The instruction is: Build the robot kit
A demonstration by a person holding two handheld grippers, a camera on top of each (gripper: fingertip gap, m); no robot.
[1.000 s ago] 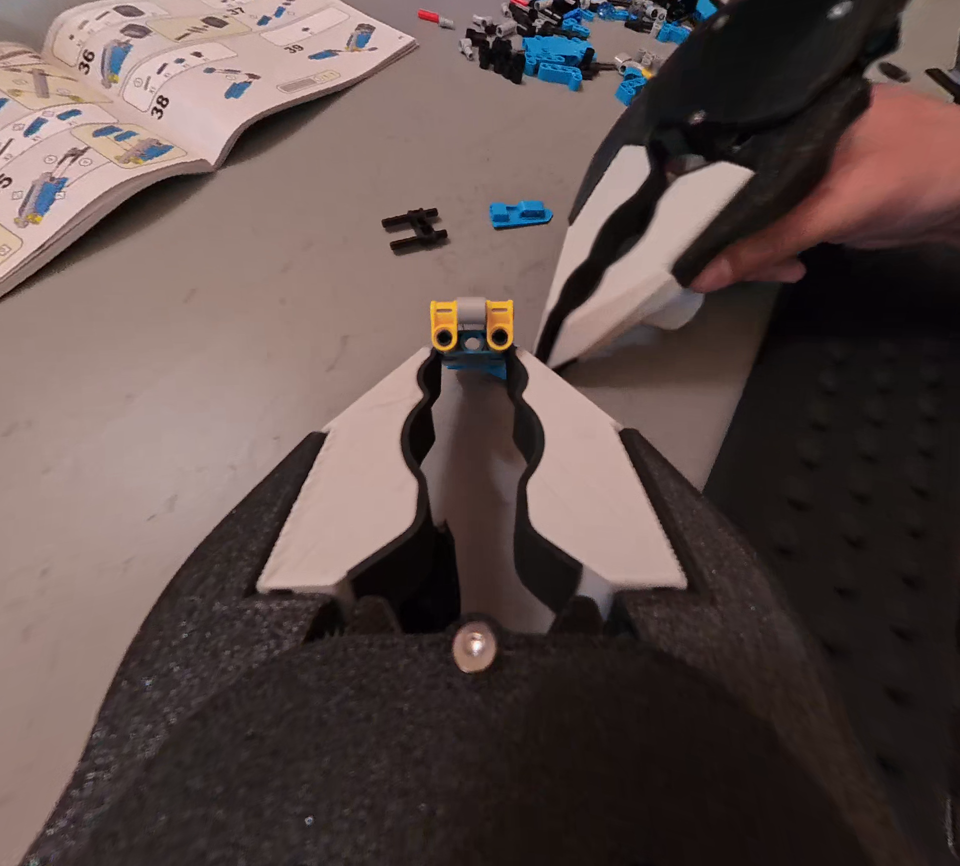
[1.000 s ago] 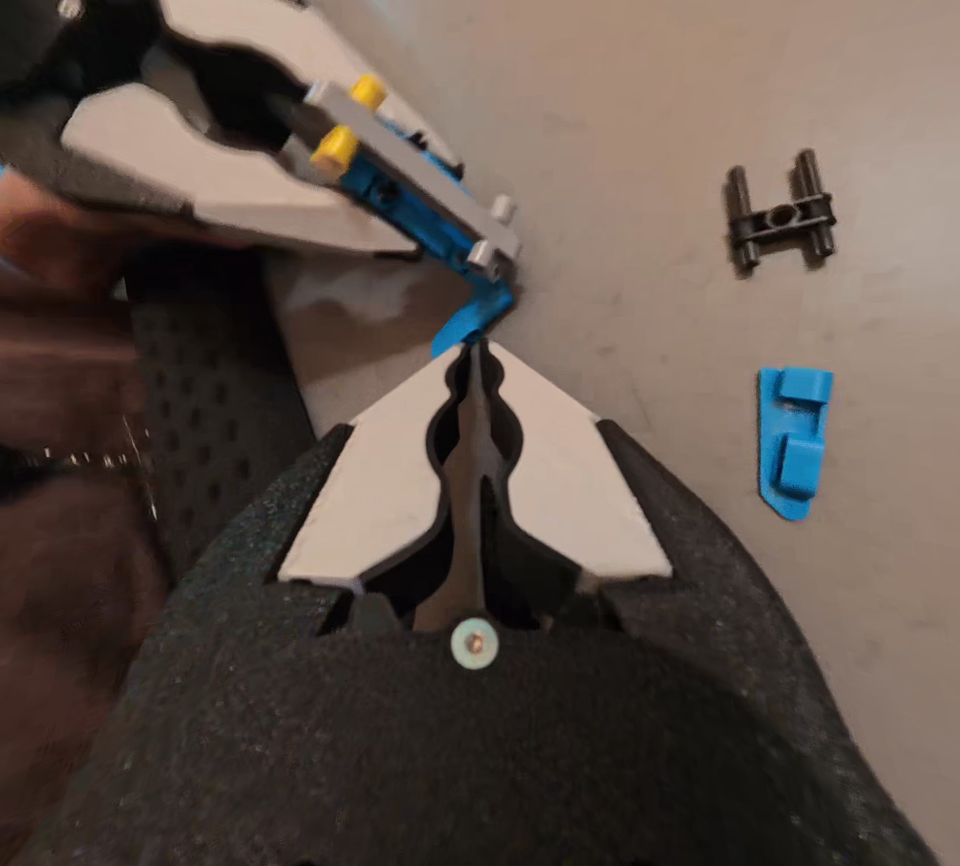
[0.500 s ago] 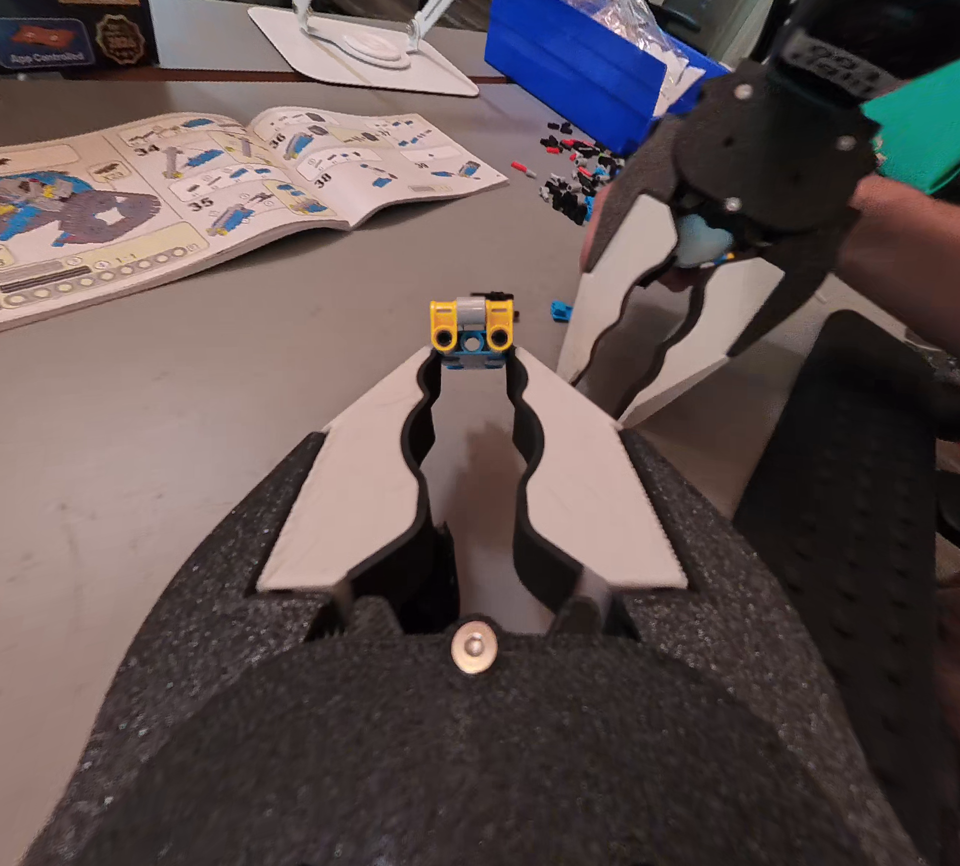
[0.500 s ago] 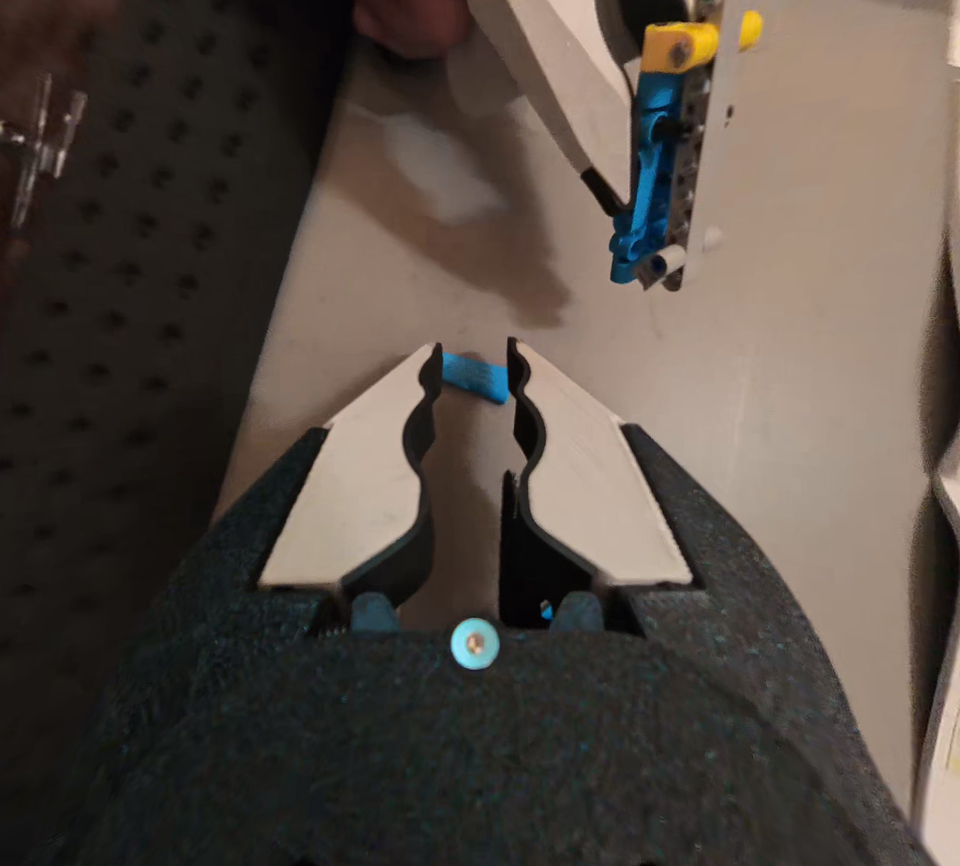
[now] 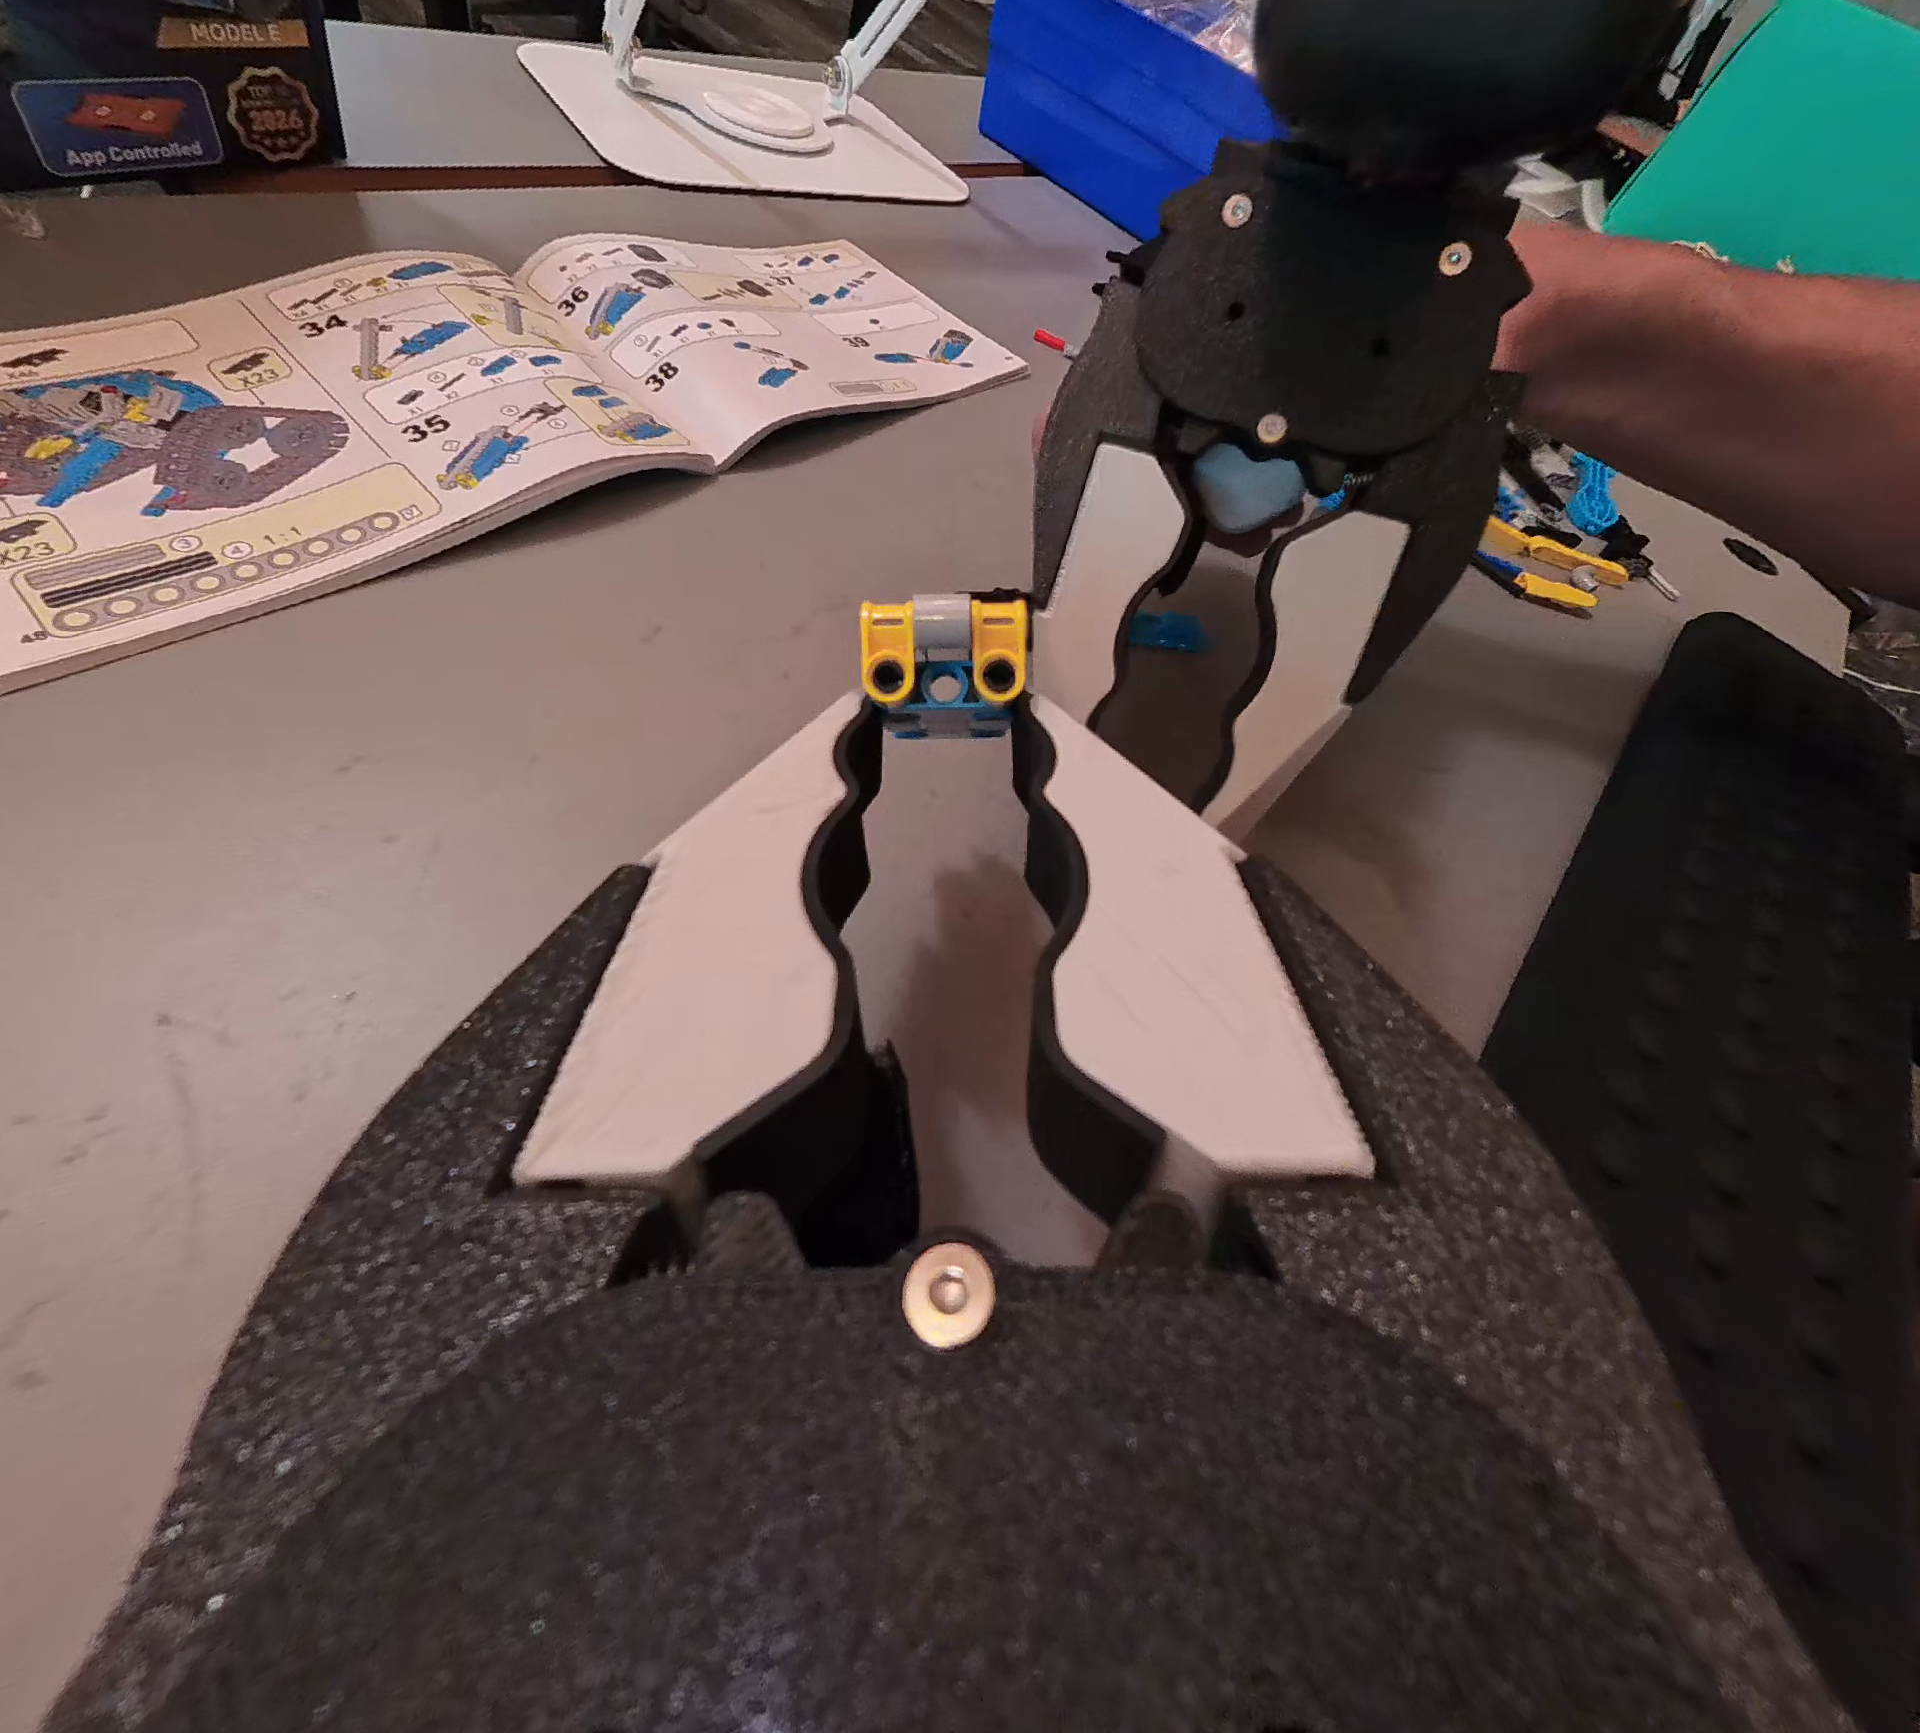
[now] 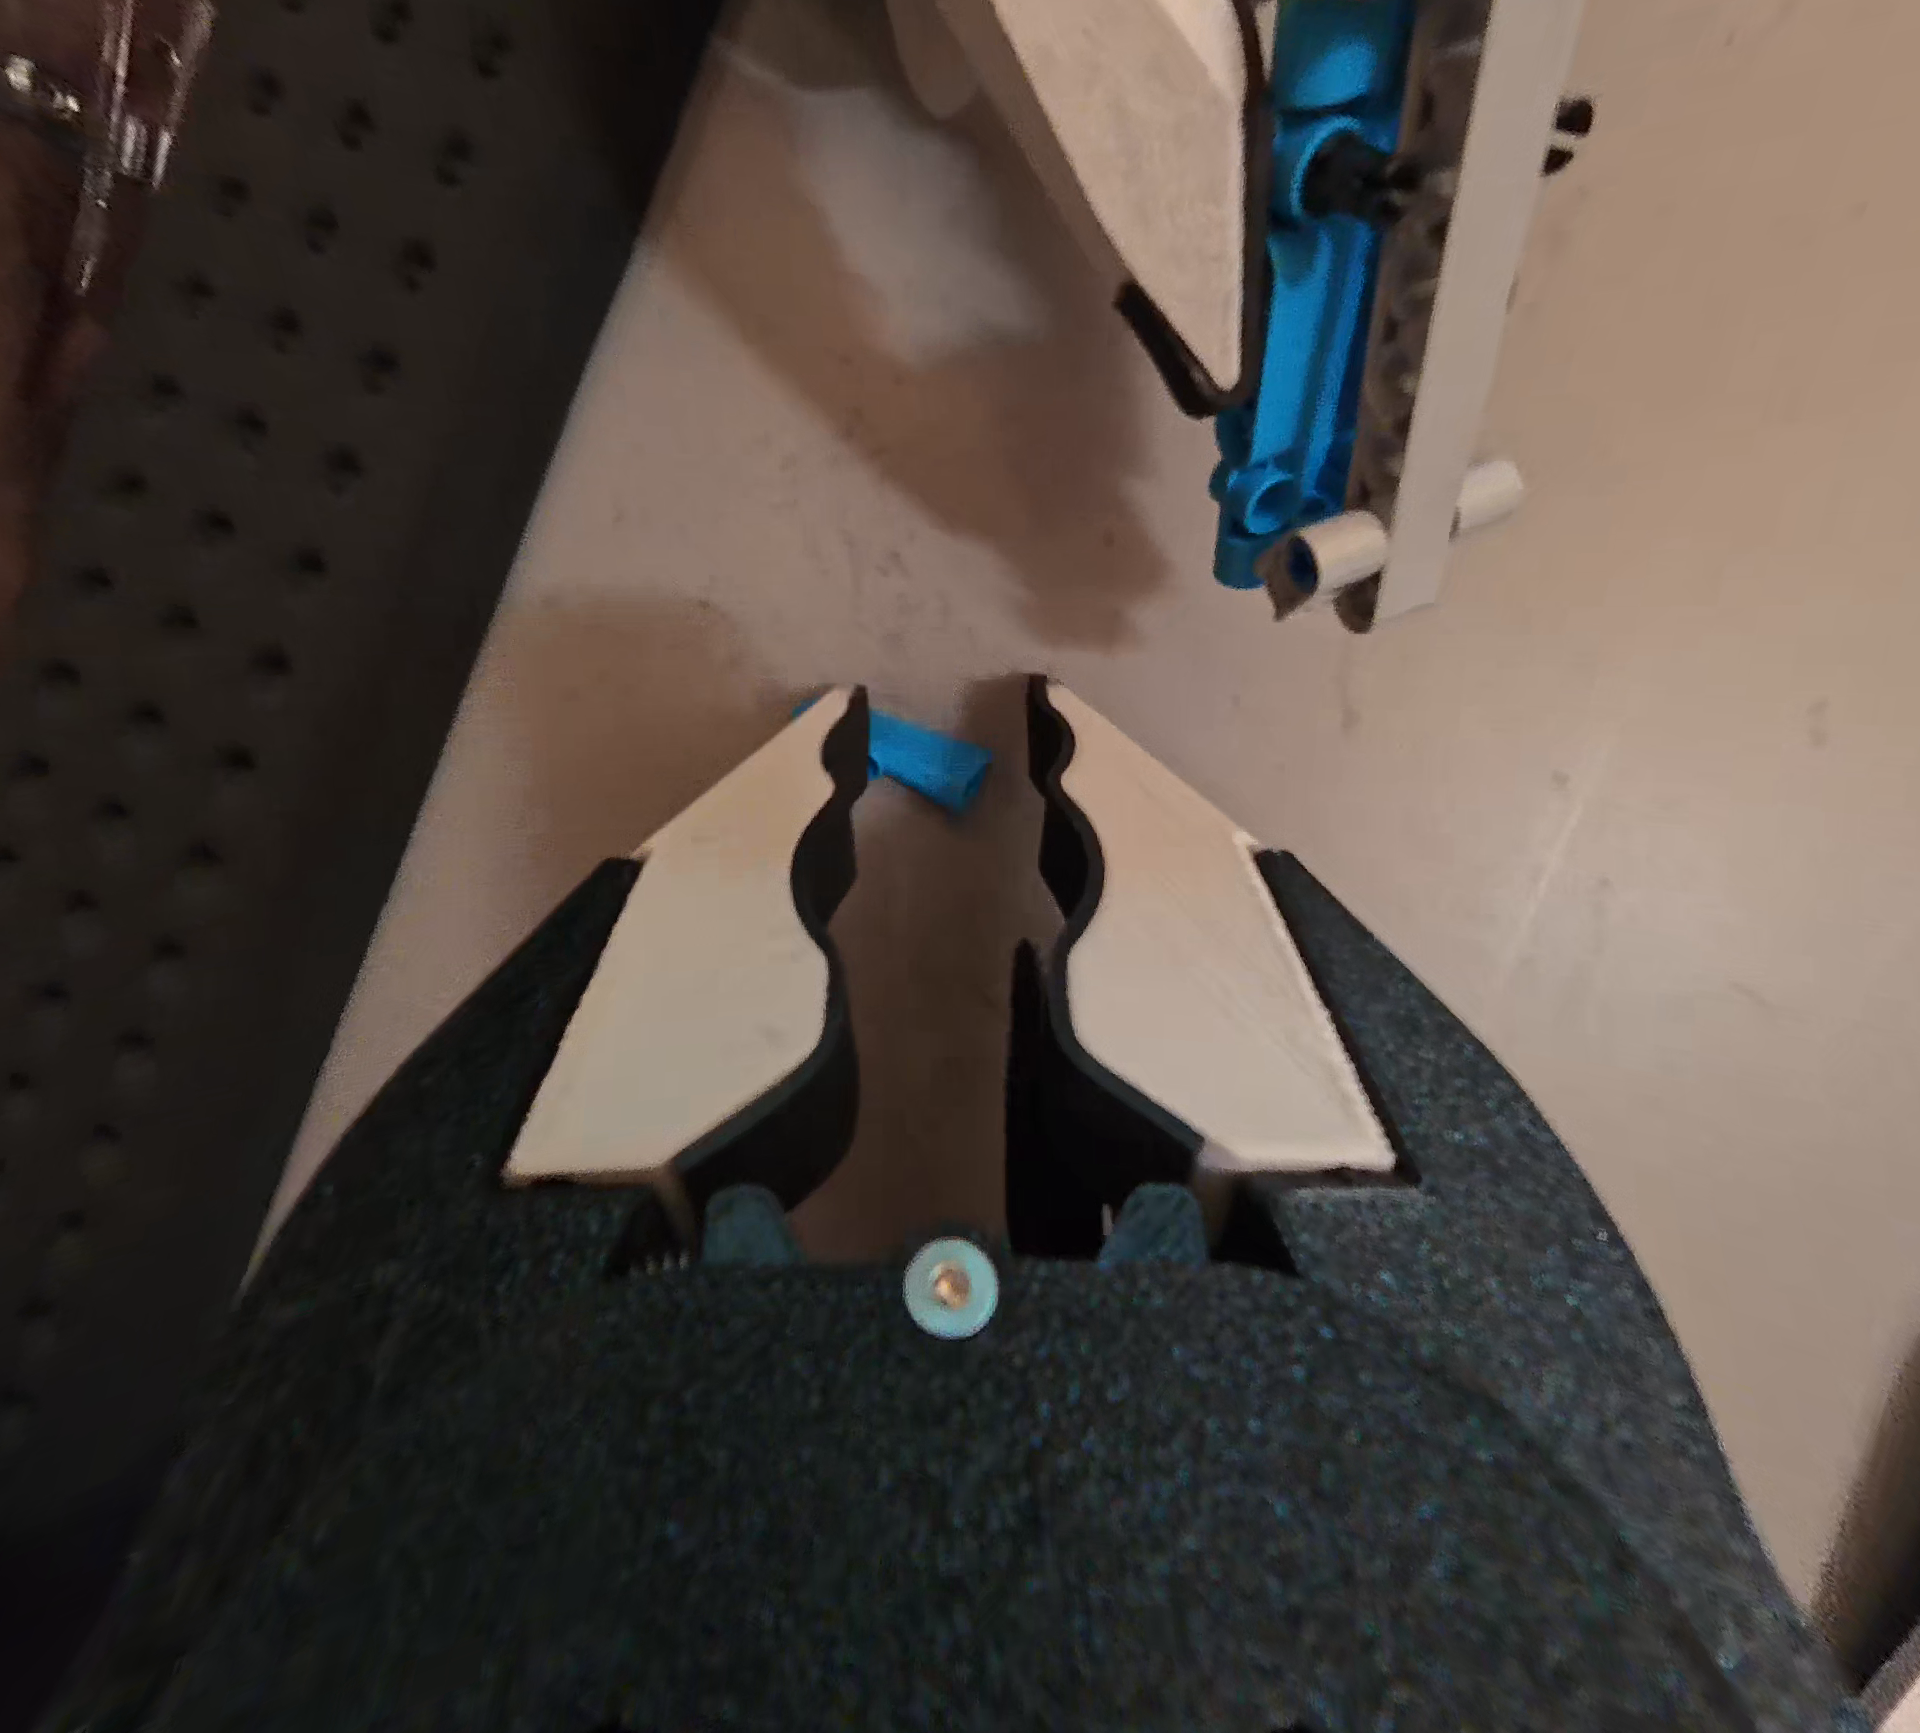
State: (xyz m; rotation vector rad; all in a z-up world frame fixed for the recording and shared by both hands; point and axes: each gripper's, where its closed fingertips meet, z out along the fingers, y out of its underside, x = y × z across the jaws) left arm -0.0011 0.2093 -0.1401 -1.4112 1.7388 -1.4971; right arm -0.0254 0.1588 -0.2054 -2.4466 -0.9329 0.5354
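left hand-held gripper (image 5: 943, 715): jaws clamped, level over table; right hand-held gripper (image 6: 945, 727): jaws parted, pointing down

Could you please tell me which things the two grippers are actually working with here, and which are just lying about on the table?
In hand or at the jaws:
- brick assembly, clamped by the left gripper
- small blue brick piece, lying between the open jaws of the right gripper

Lying about:
- instruction booklet
- blue bin
- white stand
- loose bricks
- black mat

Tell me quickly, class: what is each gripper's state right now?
Left gripper: shut on the yellow, blue and grey brick assembly.
Right gripper: open, holding nothing, over a small blue piece on the table.
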